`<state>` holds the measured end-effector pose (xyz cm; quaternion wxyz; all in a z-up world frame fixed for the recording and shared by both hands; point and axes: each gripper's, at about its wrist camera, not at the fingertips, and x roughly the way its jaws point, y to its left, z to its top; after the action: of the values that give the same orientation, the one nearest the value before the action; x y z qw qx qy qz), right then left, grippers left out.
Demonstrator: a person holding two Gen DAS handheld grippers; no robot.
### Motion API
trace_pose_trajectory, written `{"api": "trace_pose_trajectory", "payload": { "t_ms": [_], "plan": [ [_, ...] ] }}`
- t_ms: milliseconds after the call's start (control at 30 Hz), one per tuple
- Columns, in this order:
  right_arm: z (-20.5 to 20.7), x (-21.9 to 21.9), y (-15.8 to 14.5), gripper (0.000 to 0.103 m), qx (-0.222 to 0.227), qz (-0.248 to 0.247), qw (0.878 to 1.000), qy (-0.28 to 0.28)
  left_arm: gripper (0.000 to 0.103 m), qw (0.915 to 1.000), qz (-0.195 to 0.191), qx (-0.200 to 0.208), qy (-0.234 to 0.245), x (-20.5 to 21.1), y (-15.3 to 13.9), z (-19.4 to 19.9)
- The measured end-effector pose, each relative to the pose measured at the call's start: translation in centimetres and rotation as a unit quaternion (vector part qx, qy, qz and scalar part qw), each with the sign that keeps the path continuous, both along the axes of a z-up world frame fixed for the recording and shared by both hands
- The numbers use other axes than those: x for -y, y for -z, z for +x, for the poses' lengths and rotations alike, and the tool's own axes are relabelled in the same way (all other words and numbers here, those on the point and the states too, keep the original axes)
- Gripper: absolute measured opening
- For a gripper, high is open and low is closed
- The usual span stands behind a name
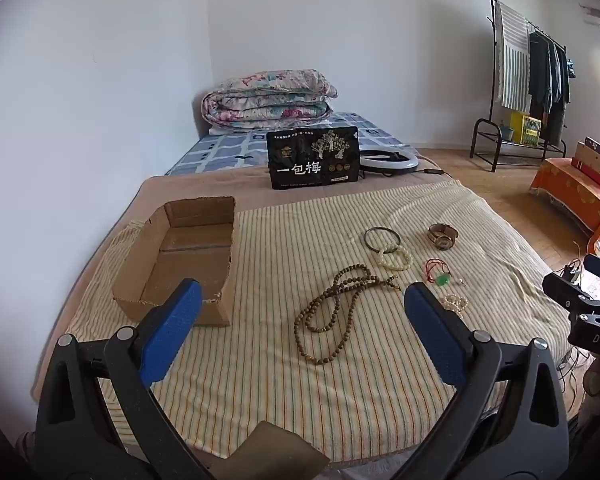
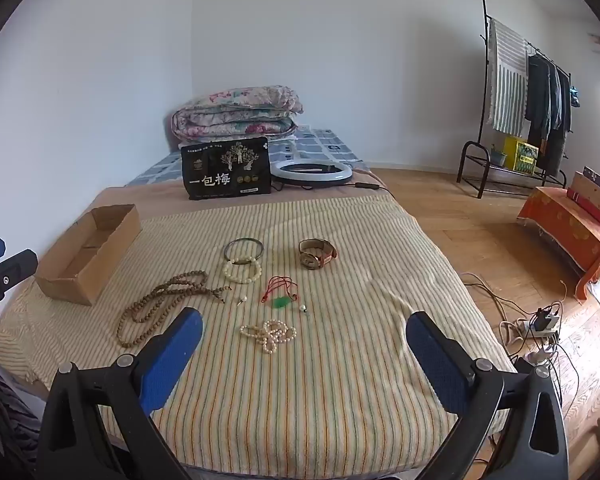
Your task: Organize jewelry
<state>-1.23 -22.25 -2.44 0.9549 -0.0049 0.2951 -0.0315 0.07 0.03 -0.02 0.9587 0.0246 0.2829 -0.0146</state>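
Observation:
Jewelry lies on a striped towel (image 1: pixel 340 380) over a bed. An open cardboard box (image 1: pixel 180 256) sits at the left. A long brown bead necklace (image 1: pixel 340 308) lies in the middle, with a dark bangle (image 1: pixel 381 238), a white bead bracelet (image 1: pixel 396 258), a watch (image 1: pixel 443 236), a red cord with green pendant (image 1: pixel 438 274) and pearls (image 1: pixel 455 303) to its right. My left gripper (image 1: pixel 302 304) is open above the towel's near side. My right gripper (image 2: pixel 304 330) is open, with the pearl strand (image 2: pixel 269 334) between its fingers' line. The box (image 2: pixel 88 254) and the watch (image 2: pixel 317 254) also show in the right wrist view.
A black snack bag (image 1: pixel 313 158) stands behind the towel, with a ring light (image 1: pixel 388 159) and a folded quilt (image 1: pixel 266 98) beyond. A clothes rack (image 1: pixel 528 80) and an orange-covered stand (image 1: pixel 576 196) are at the right. Cables and a power strip (image 2: pixel 540 326) lie on the floor.

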Motion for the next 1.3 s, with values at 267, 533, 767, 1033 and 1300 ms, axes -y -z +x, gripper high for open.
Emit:
{"api": "trace_pose_trajectory", "payload": {
  "t_ms": [267,533,767,1033,1300],
  "plan": [
    [-0.2,-0.2,-0.3,0.103,0.005,-0.006,1.000,0.000,0.102,1.0000,-0.003,0.003,0.001,-0.1,0.1,0.1],
    [-0.1,-0.6,-0.4,0.103,0.002,-0.008,1.000,-0.002,0.102,1.0000,-0.005,0.003,0.001,0.2,0.2,0.4],
    [0.0,-0.4,-0.6,0.103,0.002,-0.010,1.000,-0.005,0.102,1.0000,-0.005,0.007,-0.001,-0.6,-0.8,0.2],
    [0.0,-0.5,-0.5,0.103,0.003,-0.010,1.000,-0.005,0.102,1.0000,-0.005,0.008,-0.001,-0.8,-1.0,0.3],
    [-0.1,-0.5,-0.5,0.103,0.003,-0.010,1.000,-0.004,0.102,0.9999,-0.006,0.009,-0.002,-0.7,-0.7,0.1]
  ]
}}
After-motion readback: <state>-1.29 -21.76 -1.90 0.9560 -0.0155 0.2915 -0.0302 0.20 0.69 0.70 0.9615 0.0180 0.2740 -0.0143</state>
